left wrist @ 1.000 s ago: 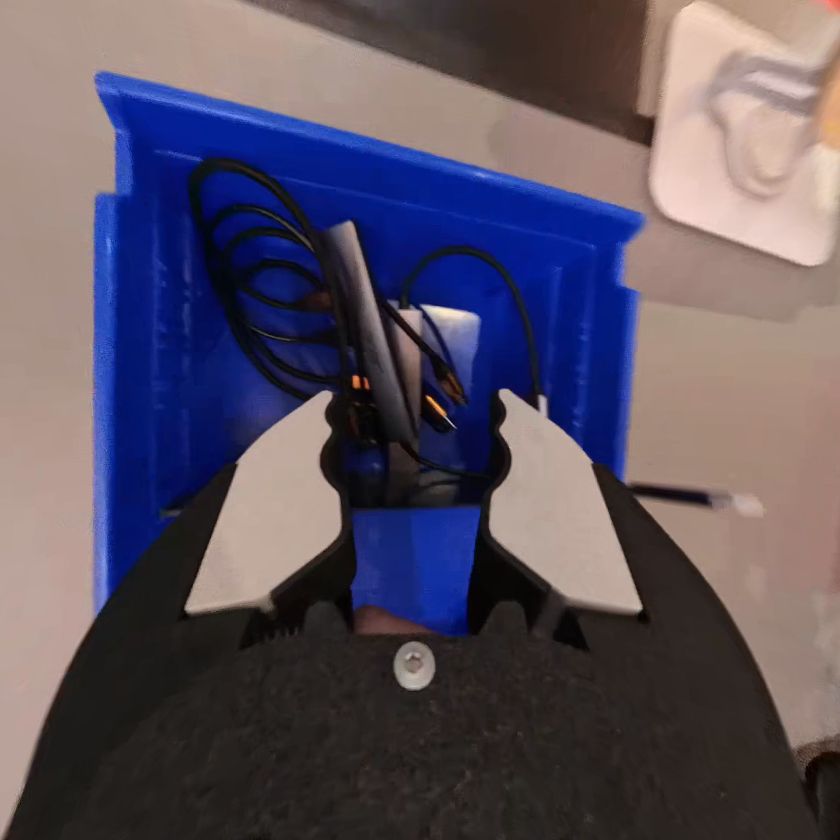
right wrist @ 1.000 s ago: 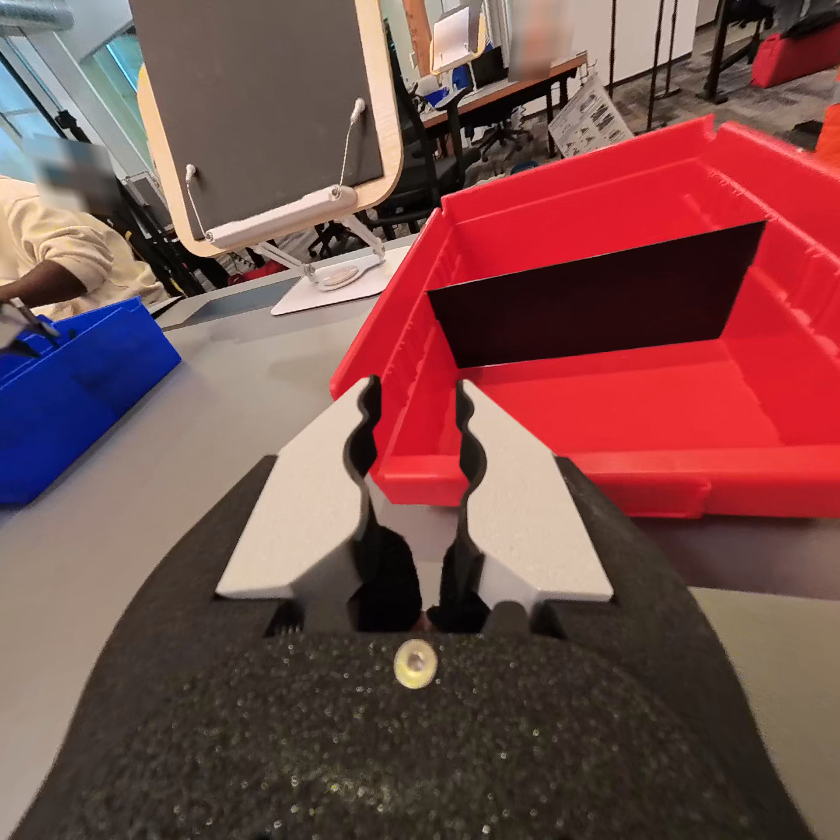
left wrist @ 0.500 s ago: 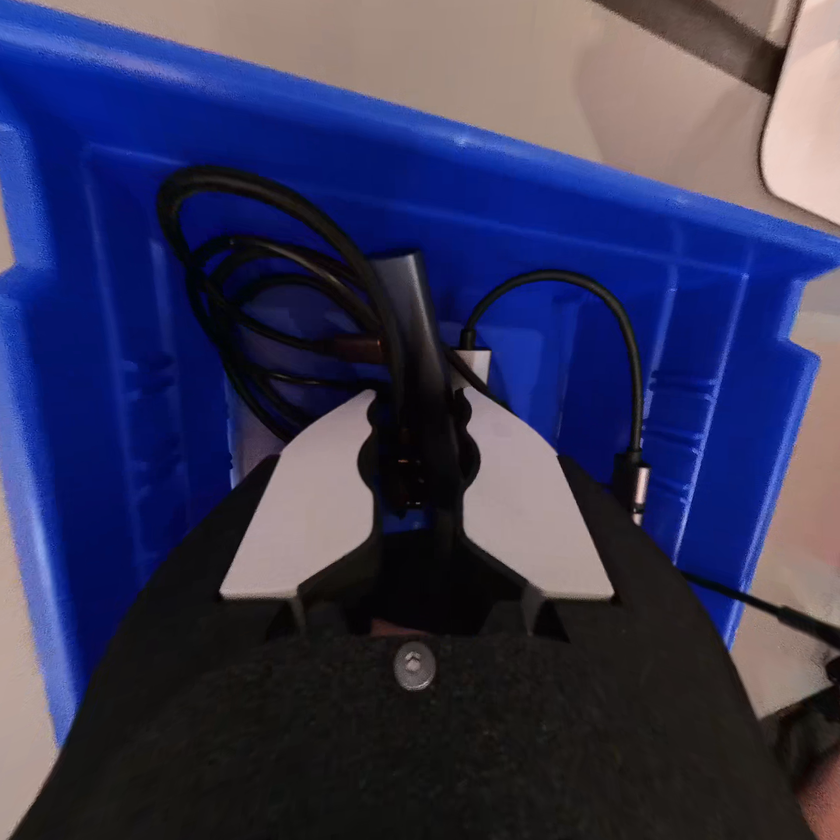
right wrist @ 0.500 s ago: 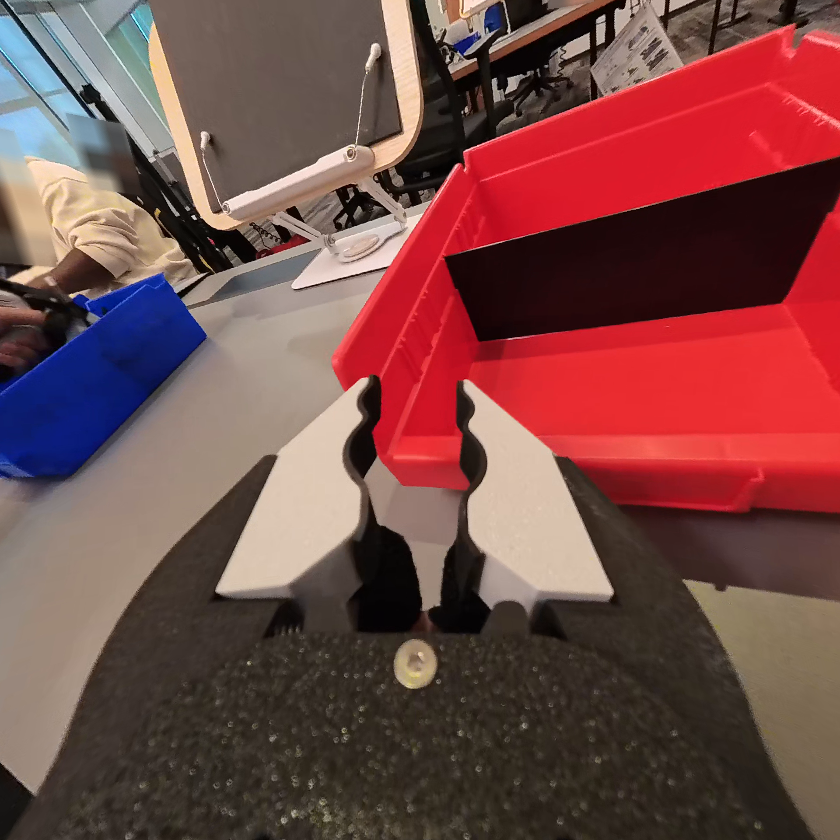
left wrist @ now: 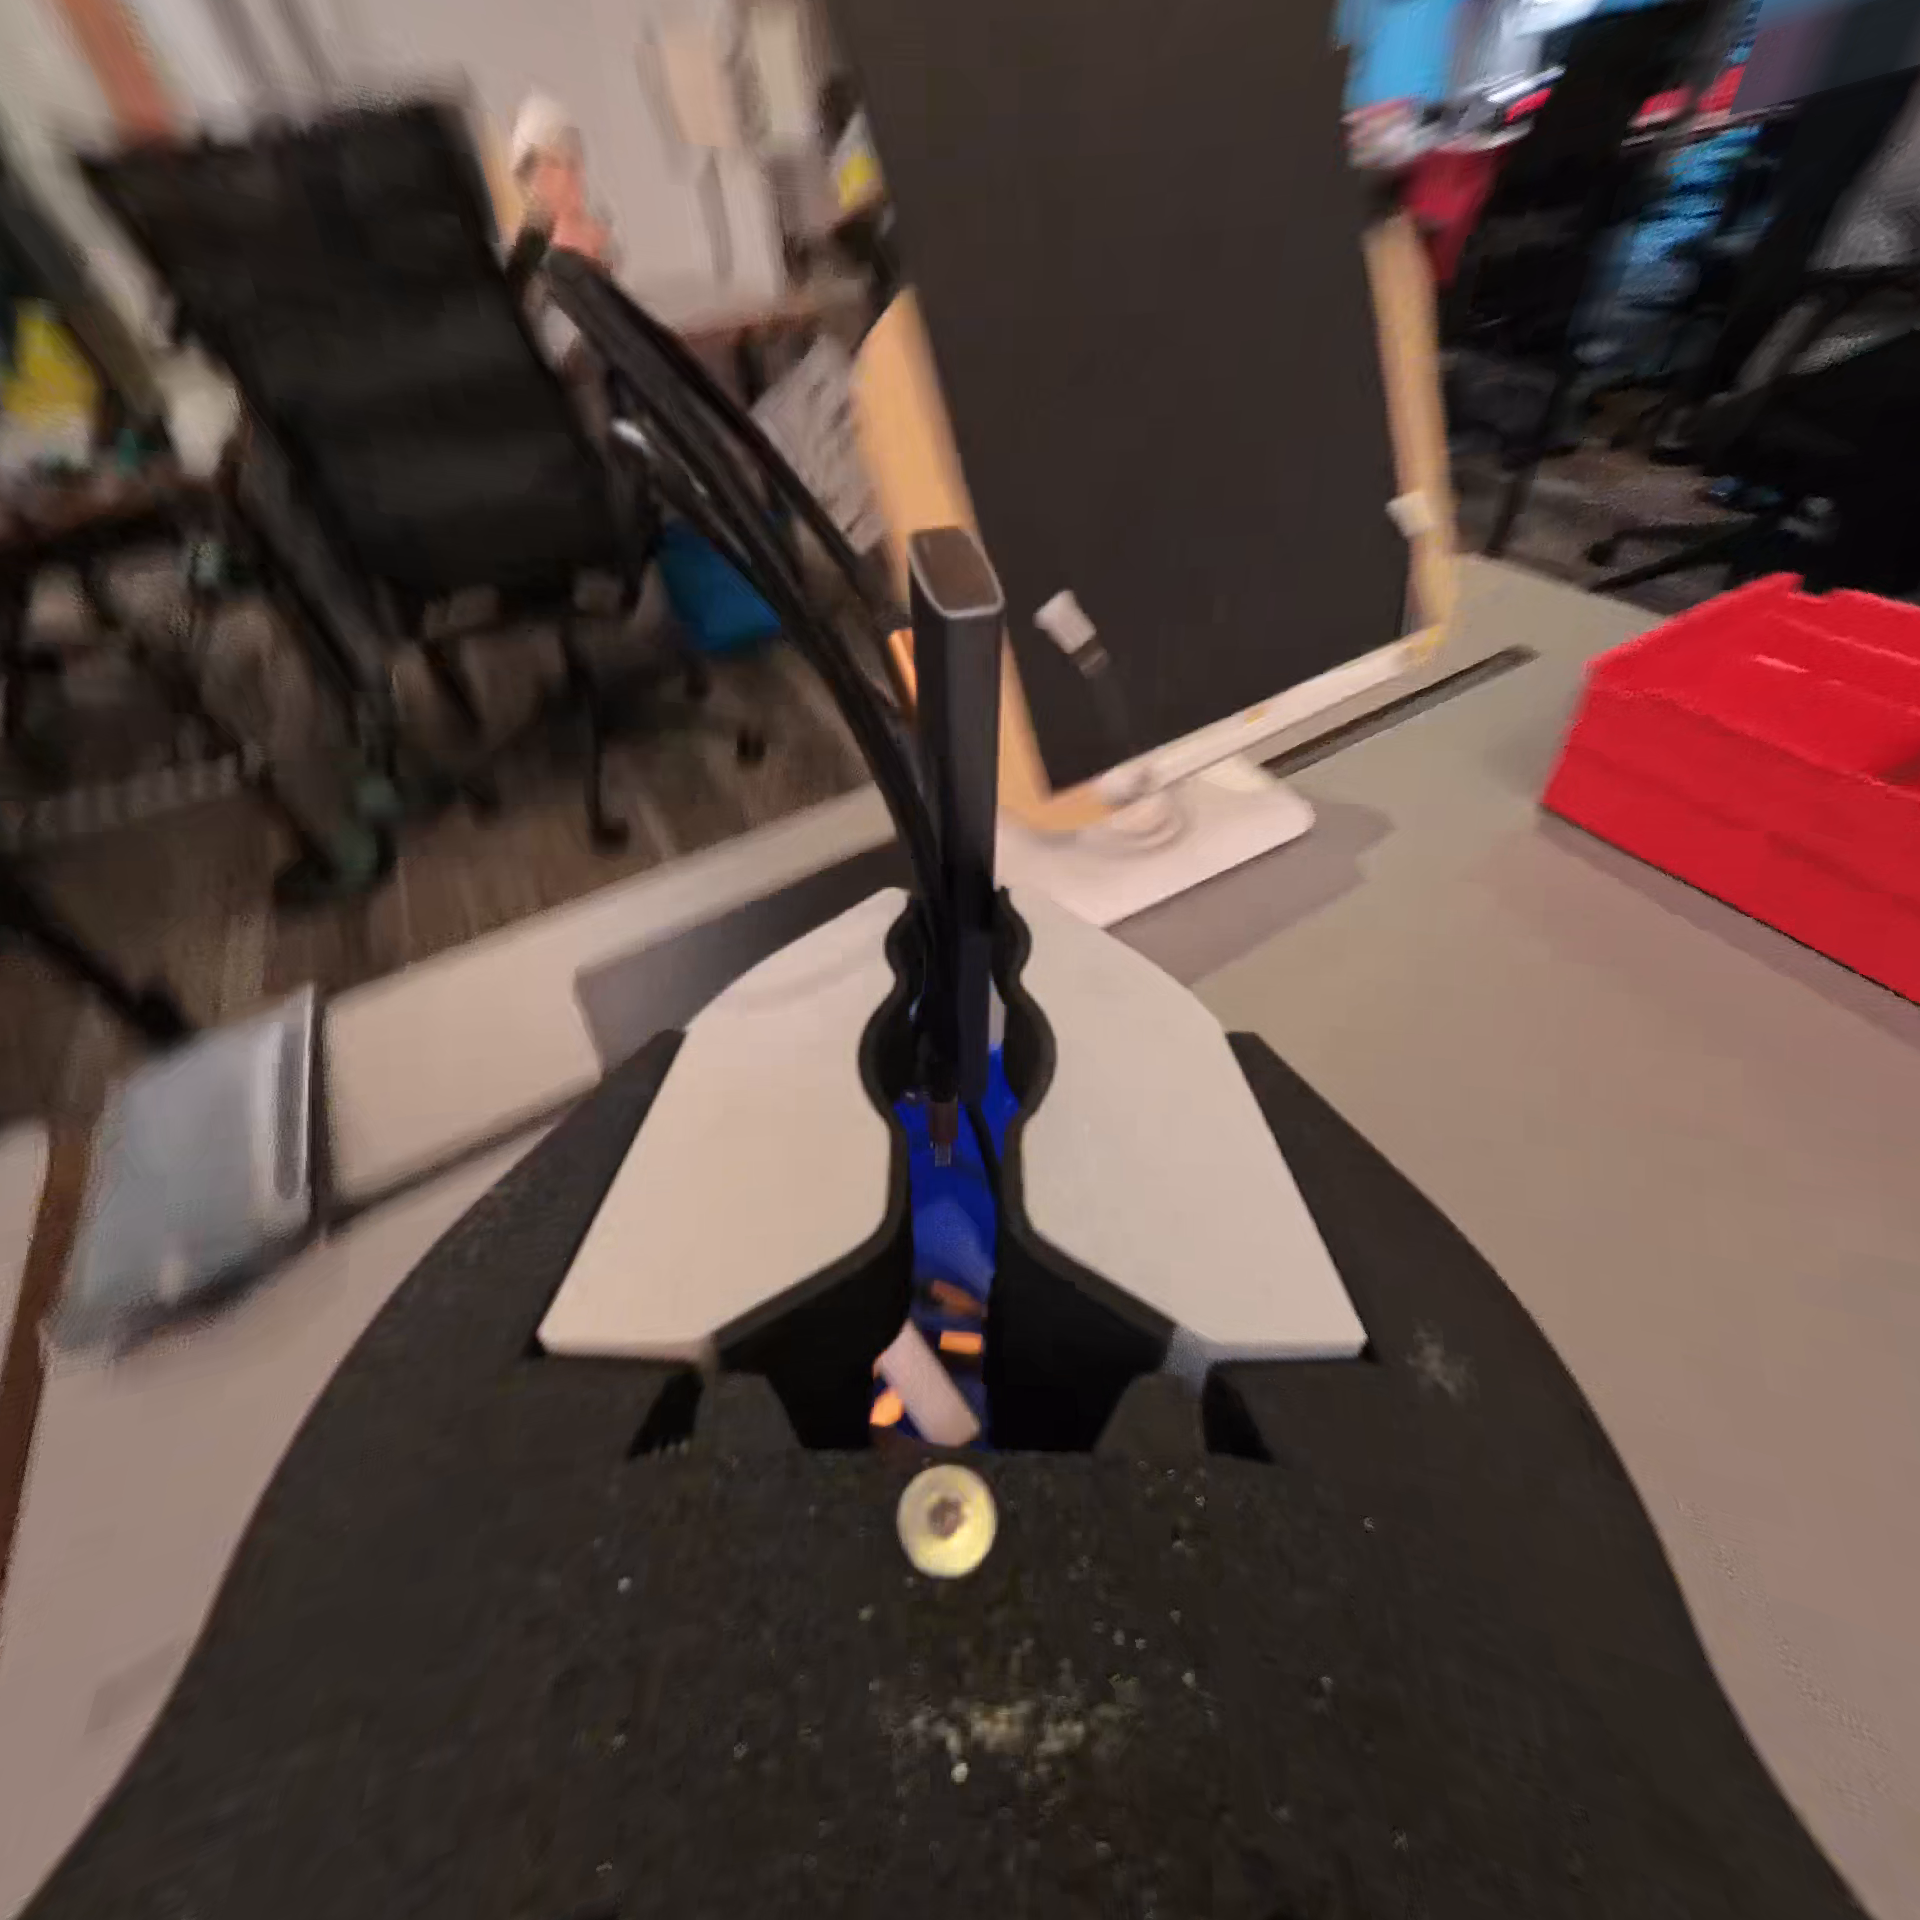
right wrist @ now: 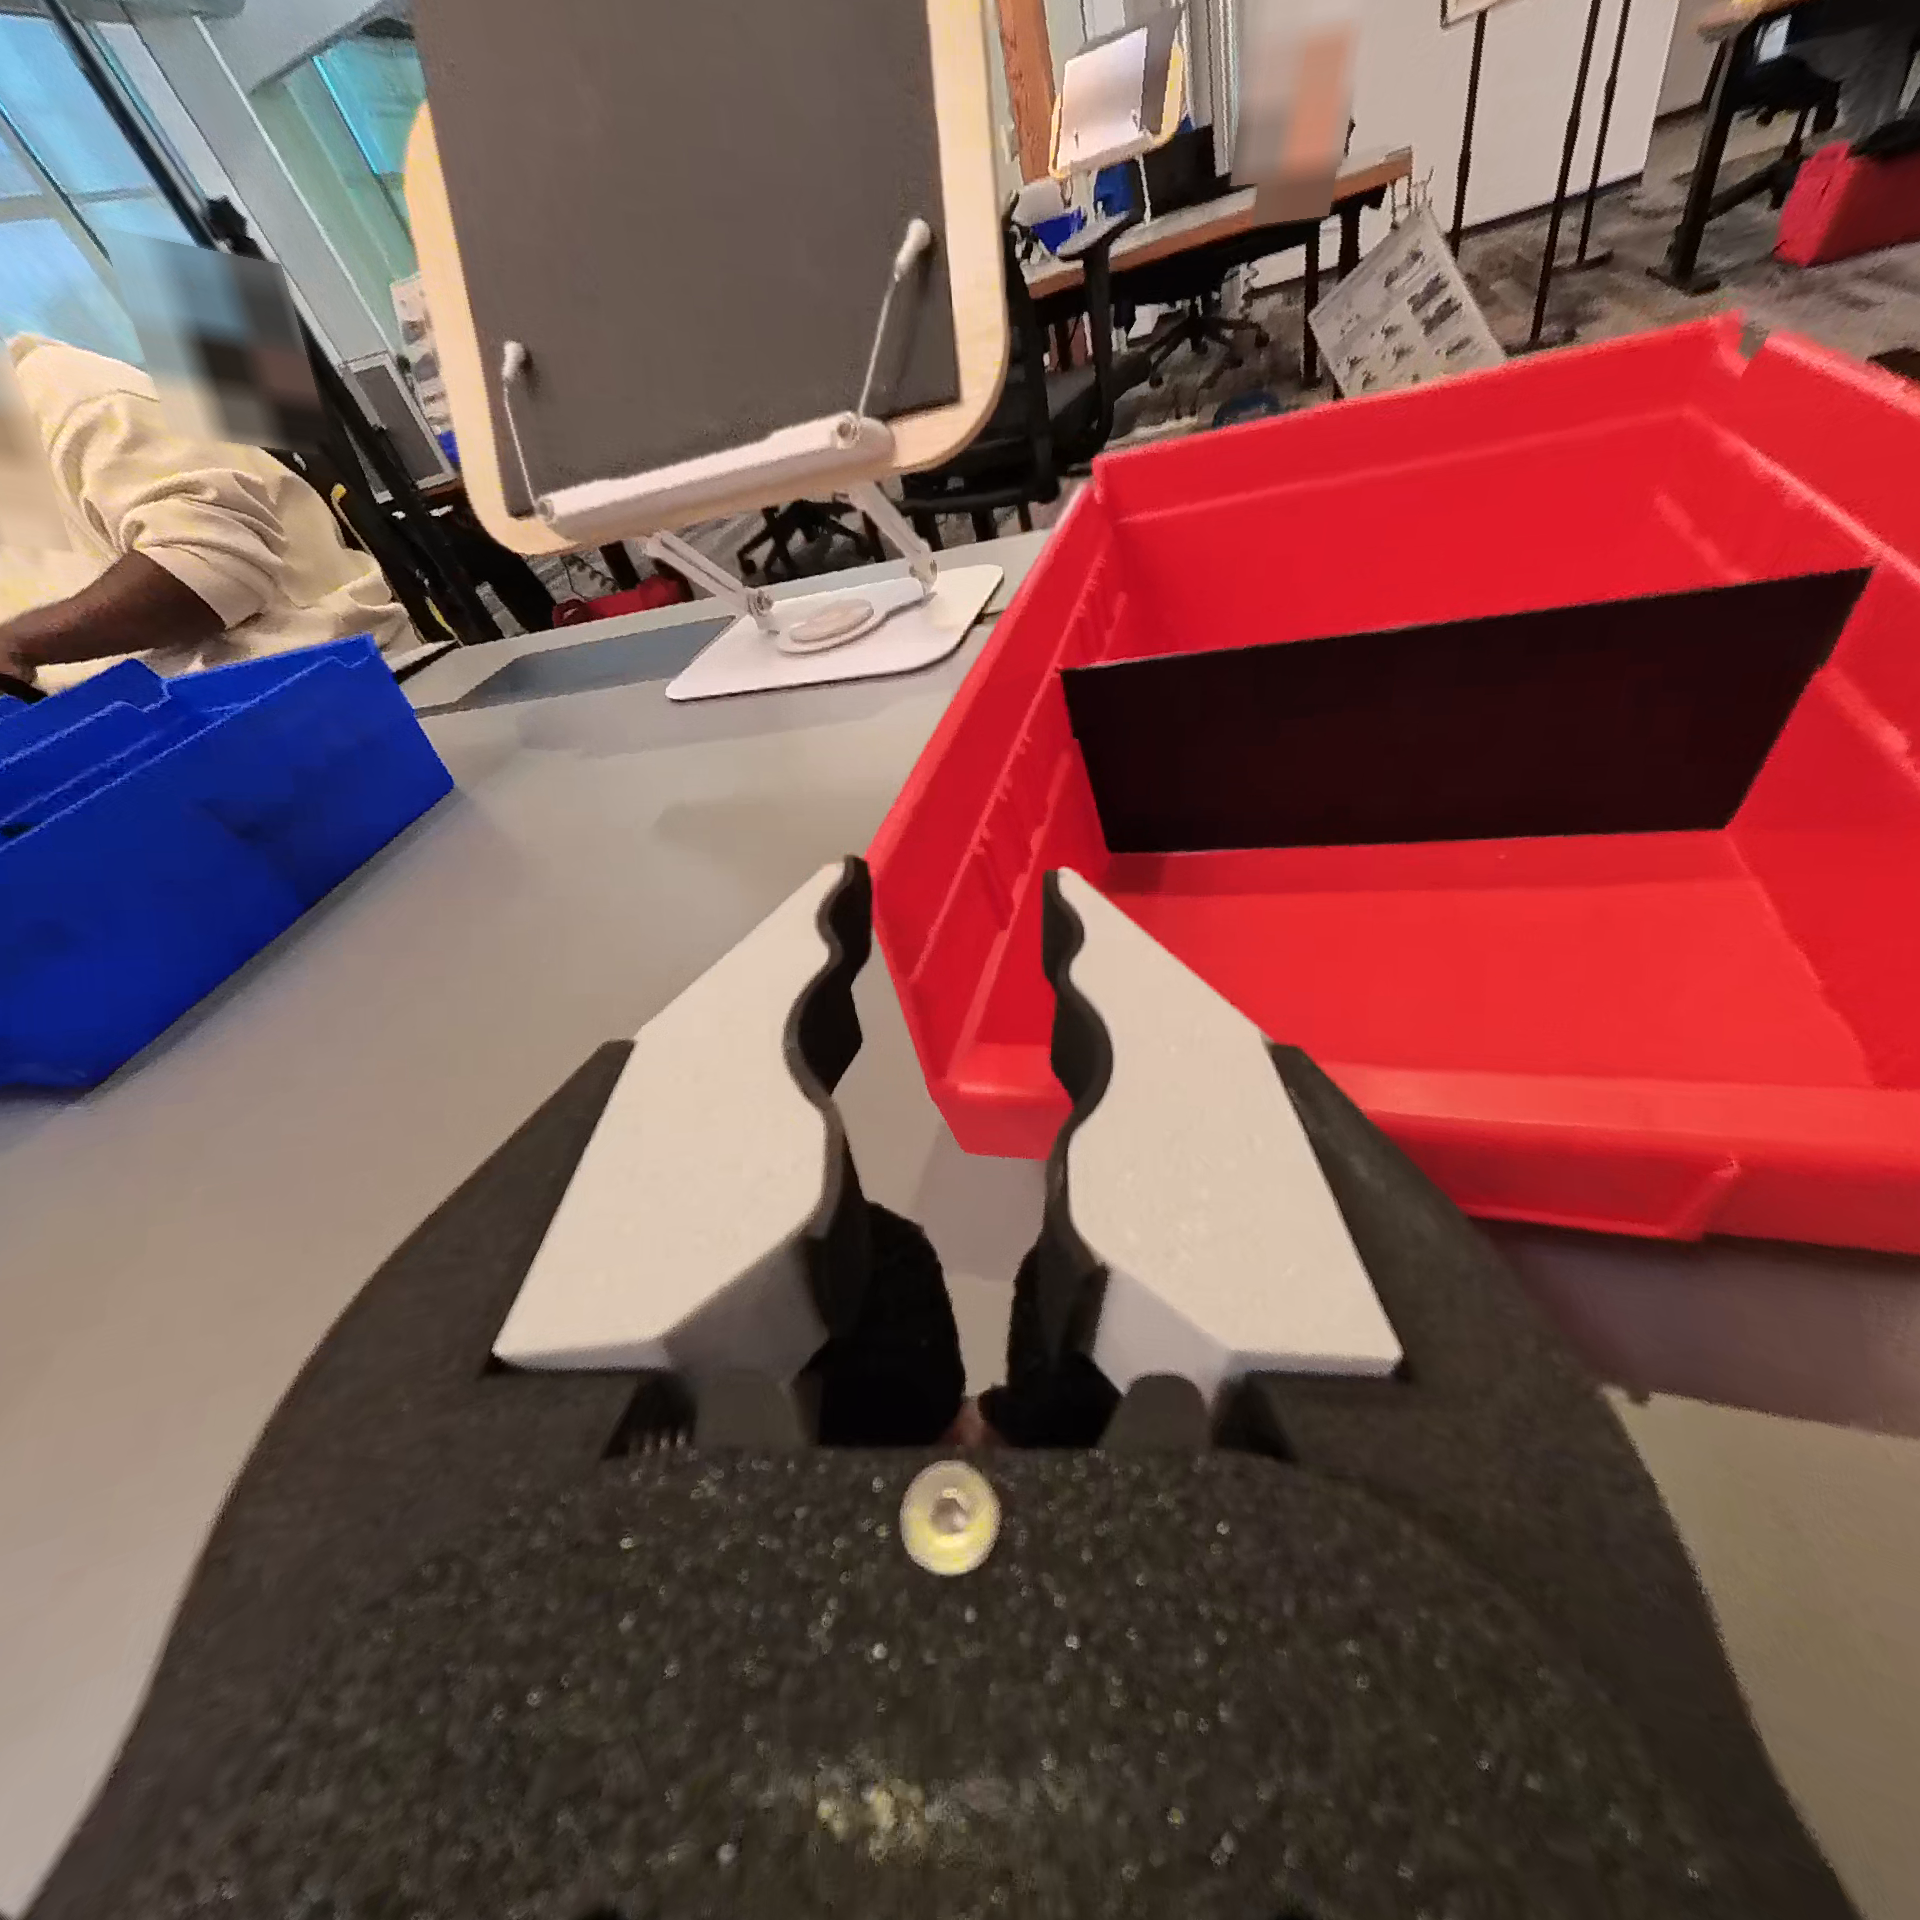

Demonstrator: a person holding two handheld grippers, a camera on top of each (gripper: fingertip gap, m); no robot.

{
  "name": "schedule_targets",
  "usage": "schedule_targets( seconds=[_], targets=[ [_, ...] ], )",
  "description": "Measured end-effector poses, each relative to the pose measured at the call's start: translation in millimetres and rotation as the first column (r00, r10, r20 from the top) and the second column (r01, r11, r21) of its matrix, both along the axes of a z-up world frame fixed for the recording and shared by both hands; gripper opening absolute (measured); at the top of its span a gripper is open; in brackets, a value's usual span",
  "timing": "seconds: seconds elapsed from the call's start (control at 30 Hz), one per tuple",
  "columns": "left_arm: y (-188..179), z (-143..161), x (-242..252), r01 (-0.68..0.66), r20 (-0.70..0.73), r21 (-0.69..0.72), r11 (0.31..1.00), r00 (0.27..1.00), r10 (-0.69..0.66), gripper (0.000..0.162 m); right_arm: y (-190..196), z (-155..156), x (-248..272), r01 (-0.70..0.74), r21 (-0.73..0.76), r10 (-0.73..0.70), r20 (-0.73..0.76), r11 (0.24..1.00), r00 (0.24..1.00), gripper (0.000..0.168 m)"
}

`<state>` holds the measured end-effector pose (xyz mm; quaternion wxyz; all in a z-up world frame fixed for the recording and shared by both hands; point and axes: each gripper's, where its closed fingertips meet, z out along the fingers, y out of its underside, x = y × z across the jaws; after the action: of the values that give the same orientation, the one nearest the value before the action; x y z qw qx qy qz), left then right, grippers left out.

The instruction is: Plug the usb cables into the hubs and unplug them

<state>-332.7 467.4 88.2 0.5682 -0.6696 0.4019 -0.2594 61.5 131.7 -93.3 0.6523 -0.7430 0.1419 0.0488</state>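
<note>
My right tongs (right wrist: 951,883) hang part open and empty, just beside the near corner of the red bin (right wrist: 1299,1153), with bare grey bench (right wrist: 520,987) between it and the blue bin (right wrist: 197,821). Since a second ago my left tongs (left wrist: 956,935) have closed on a dark slim adapter (left wrist: 961,717) and its black cables (left wrist: 727,436), lifting them up out of the blue bin.

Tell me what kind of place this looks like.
Probably an open-plan office or lab workspace. Behind the grey table stand desks with wheeled office chairs, and on the table sit a red bin, a blue bin and a board on a stand.
</note>
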Motion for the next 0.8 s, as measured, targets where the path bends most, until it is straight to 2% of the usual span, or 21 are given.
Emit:
schedule_targets(
  seconds=[0.07, 0.13, 0.23, 0.3, 0.4, 0.47, 0.57, 0.63, 0.7, 0.77, 0.8],
  targets=[
    [-45.1, 27.4, 24.9, 0.180, -0.008, 0.081, 0.980, 0.984, -0.180, 0.012, -0.7, 9.8, -5.2, -0.001, 0.033, 0.000, 0.051, 0.999, 0.999, 0.031],
    [-89.3, 43.7, 48.2, 0.345, -0.007, 0.086, 0.935, 0.938, -0.346, 0.012, -2.1, 26.8, -18.5, -0.035, 0.102, 0.024, 0.100, 0.994, 0.995, 0.031],
    [-156.3, 54.0, 77.2, 0.595, 0.064, 0.040, 0.803, 0.800, -0.596, 0.012, -4.8, 60.4, -67.6, -0.228, 0.230, 0.204, 0.124, 0.946, 0.971, 0.032],
    [-197.1, 49.2, 91.5, 0.734, 0.123, -0.002, 0.679, 0.674, -0.728, 0.012, -9.5, 83.5, -119.8, -0.461, 0.292, 0.439, 0.142, 0.838, 0.887, 0.032],
    [-250.0, 27.1, 108.2, 0.873, 0.184, -0.073, 0.482, 0.487, -0.854, 0.012, -16.8, 106.1, -187.1, -0.721, 0.280, 0.707, 0.168, 0.634, 0.687, 0.040],
    [-279.4, 8.3, 117.9, 0.924, 0.216, -0.110, 0.365, 0.381, -0.899, 0.012, -12.6, 116.0, -212.1, -0.782, 0.258, 0.759, 0.206, 0.567, 0.618, 0.040],
    [-312.3, -21.2, 130.5, 0.960, 0.239, -0.155, 0.233, 0.266, -0.934, 0.011, -0.7, 114.8, -239.5, -0.851, 0.190, 0.827, 0.210, 0.489, 0.522, 0.040],
    [-324.8, -39.5, 138.4, 0.965, 0.238, -0.183, 0.186, 0.227, -0.944, 0.012, 7.2, 111.3, -249.9, -0.871, 0.178, 0.854, 0.184, 0.458, 0.487, 0.040],
    [-328.7, -56.4, 147.1, 0.960, 0.220, -0.212, 0.182, 0.229, -0.948, 0.011, 12.4, 102.9, -254.6, -0.883, 0.162, 0.870, 0.163, 0.441, 0.465, 0.031],
    [-328.6, -69.3, 155.0, 0.952, 0.204, -0.234, 0.200, 0.249, -0.947, 0.011, 17.9, 95.9, -250.0, -0.867, 0.178, 0.849, 0.186, 0.465, 0.494, 0.011],
    [-326.9, -74.1, 159.3, 0.945, 0.202, -0.239, 0.221, 0.271, -0.941, 0.012, 21.4, 91.0, -245.1, -0.852, 0.176, 0.827, 0.208, 0.493, 0.522, 0.010]
  ],
)
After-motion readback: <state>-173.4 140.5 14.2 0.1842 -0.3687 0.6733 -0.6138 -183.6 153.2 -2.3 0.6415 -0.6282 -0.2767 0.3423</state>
